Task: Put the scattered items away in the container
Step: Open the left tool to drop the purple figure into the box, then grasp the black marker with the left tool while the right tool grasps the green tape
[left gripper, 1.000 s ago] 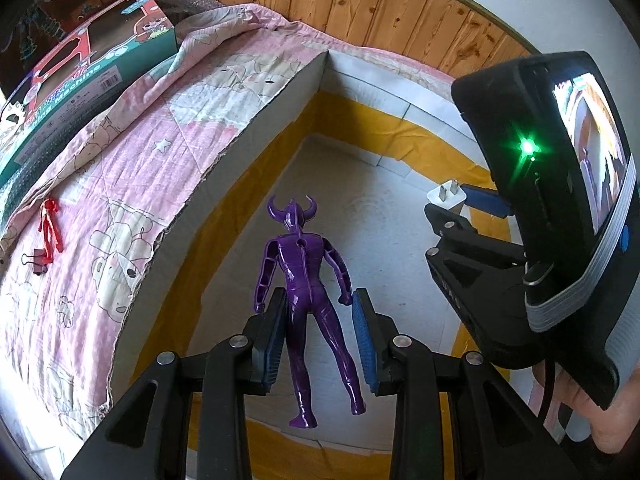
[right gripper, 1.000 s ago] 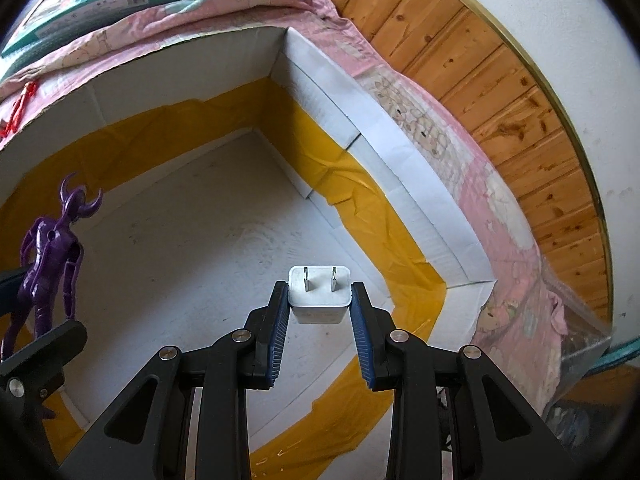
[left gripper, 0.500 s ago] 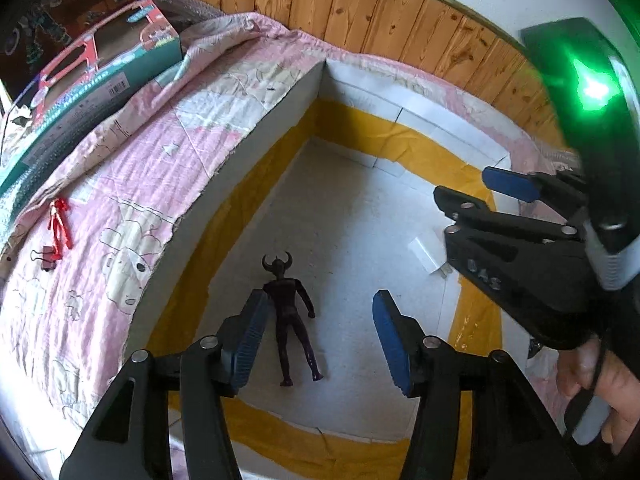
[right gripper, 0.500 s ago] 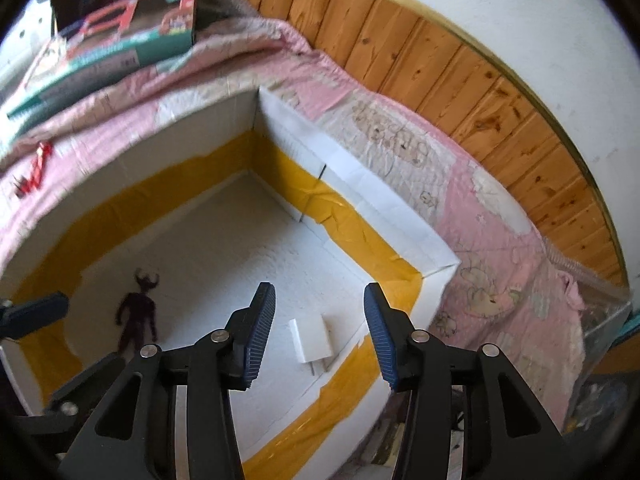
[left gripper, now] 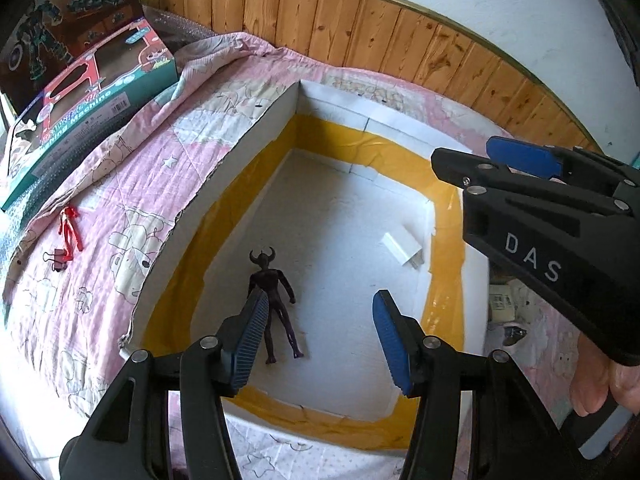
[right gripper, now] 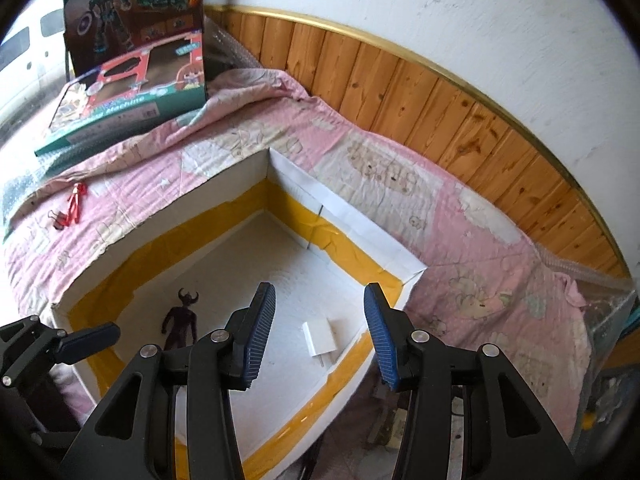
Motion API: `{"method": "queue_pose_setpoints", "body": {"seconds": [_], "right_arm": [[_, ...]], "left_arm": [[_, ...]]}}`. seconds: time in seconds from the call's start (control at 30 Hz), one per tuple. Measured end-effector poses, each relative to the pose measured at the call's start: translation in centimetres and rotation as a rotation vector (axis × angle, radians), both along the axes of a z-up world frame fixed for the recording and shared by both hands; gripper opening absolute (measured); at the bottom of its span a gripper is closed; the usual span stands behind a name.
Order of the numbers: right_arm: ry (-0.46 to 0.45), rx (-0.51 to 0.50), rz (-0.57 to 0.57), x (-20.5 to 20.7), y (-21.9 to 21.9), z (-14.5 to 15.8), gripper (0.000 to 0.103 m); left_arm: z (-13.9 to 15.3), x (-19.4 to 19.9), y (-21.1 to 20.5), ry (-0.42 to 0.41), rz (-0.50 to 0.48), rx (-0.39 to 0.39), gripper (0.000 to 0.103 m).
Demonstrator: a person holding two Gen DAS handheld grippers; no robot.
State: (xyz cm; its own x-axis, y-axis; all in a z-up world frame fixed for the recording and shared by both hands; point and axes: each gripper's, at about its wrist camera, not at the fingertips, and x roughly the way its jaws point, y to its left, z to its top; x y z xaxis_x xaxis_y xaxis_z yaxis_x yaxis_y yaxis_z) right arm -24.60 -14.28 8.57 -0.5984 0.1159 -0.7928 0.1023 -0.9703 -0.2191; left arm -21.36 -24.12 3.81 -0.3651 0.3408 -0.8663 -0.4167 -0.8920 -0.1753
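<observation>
A white box (left gripper: 256,140) taped in yellow sits on a pink quilt. On its floor lie a purple horned figure (left gripper: 276,300) and a white plug adapter (left gripper: 402,250). My left gripper (left gripper: 320,336) hangs open above the box, over the figure, holding nothing. My right gripper (right gripper: 318,334) is open too, raised over the adapter (right gripper: 320,338), and it shows at the right of the left wrist view (left gripper: 532,200). The figure (right gripper: 182,320) lies at the box's left side in the right wrist view. A red figure (left gripper: 69,229) and a black binder clip (left gripper: 58,260) lie on the quilt left of the box.
Toy boxes (left gripper: 84,92) are stacked at the far left on the quilt (left gripper: 132,184). A wood-panelled wall (left gripper: 400,40) runs behind the bed. A hand (left gripper: 600,384) holds the right gripper's handle. Small clutter (left gripper: 502,306) lies right of the box.
Both grippers let go of their items, the figure and the adapter, which dropped to the box floor. Both grippers have since opened wide and risen away from the box.
</observation>
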Motion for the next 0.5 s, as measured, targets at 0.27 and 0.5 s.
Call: {"method": "queue_pose_setpoints", "body": {"seconds": [0.27, 0.5], "right_arm": [[0.035, -0.021, -0.015, 2.0, 1.2, 1.7, 0.049], [0.061, -0.053, -0.043, 4.1, 3.5, 2.9, 0.049]], "left_arm": [[1.7, 1.9, 0.4, 0.031, -0.016, -0.005, 0.056], [2.9, 4.4, 1.9, 0.052, -0.047, -0.018, 0.056]]}}
